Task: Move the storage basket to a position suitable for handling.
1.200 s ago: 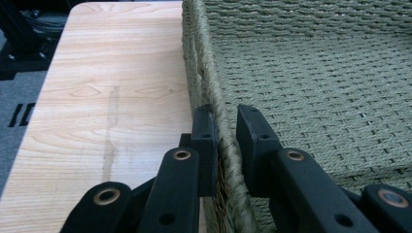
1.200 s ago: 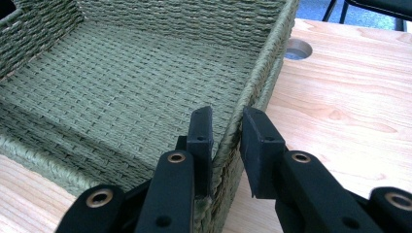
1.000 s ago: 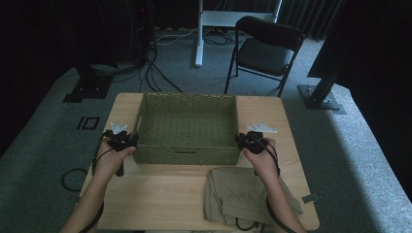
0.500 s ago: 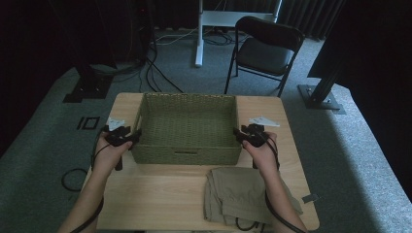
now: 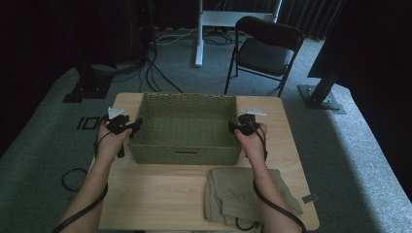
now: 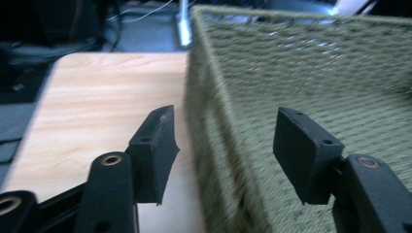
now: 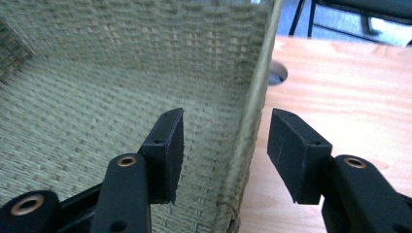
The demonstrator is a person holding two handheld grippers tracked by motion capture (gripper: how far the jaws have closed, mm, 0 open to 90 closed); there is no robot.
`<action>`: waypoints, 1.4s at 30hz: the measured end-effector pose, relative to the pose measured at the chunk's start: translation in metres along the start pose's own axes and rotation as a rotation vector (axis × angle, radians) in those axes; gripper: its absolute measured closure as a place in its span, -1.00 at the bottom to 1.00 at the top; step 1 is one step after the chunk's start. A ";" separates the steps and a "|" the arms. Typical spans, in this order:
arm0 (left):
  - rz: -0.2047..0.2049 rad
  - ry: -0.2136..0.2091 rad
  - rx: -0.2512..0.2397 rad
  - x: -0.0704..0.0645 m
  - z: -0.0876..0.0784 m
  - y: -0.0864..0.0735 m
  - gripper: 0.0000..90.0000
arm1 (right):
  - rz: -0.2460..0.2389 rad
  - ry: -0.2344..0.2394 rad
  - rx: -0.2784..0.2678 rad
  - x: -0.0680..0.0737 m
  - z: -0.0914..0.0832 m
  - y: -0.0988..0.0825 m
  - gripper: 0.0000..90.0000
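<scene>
Woven green basket (image 5: 184, 127) walls stand between the spread jaws of left gripper (image 6: 221, 145) and right gripper (image 7: 224, 145).

The left gripper (image 6: 221, 155) holds its two black jaws spread wide, straddling the side wall of the olive-green woven rectangular basket (image 6: 301, 73). One jaw hangs over the pale wooden tabletop (image 6: 107, 92) outside, the other sits inside above the woven floor. Neither pad touches the wall. Grey carpet and dark cables lie beyond the table's edge.
</scene>
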State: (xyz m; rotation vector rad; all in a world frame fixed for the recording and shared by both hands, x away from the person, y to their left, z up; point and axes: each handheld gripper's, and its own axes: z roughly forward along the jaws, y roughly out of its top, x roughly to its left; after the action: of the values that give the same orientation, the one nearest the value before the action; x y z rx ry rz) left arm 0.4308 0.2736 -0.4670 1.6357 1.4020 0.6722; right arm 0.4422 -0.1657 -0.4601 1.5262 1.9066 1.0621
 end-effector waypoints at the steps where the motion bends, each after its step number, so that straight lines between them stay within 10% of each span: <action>1: -0.010 -0.005 0.002 0.000 0.001 0.000 -0.03 | 0.007 -0.006 0.001 0.000 0.002 -0.002 0.08; 7: -0.004 0.004 0.050 -0.006 0.005 0.003 0.51 | 0.068 -0.028 0.021 -0.001 0.005 -0.007 0.24; 12: 0.031 0.102 0.143 -0.016 0.010 0.010 0.76 | 0.042 -0.058 0.050 0.004 0.005 -0.007 0.54; 42: 0.020 0.050 0.126 -0.036 0.023 0.010 0.76 | 0.070 -0.116 0.050 -0.017 -0.002 -0.009 0.70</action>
State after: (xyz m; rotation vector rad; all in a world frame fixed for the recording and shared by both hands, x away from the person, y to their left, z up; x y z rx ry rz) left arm 0.4465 0.2328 -0.4653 1.7436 1.4916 0.6517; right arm 0.4403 -0.1835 -0.4682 1.6560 1.8256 0.9398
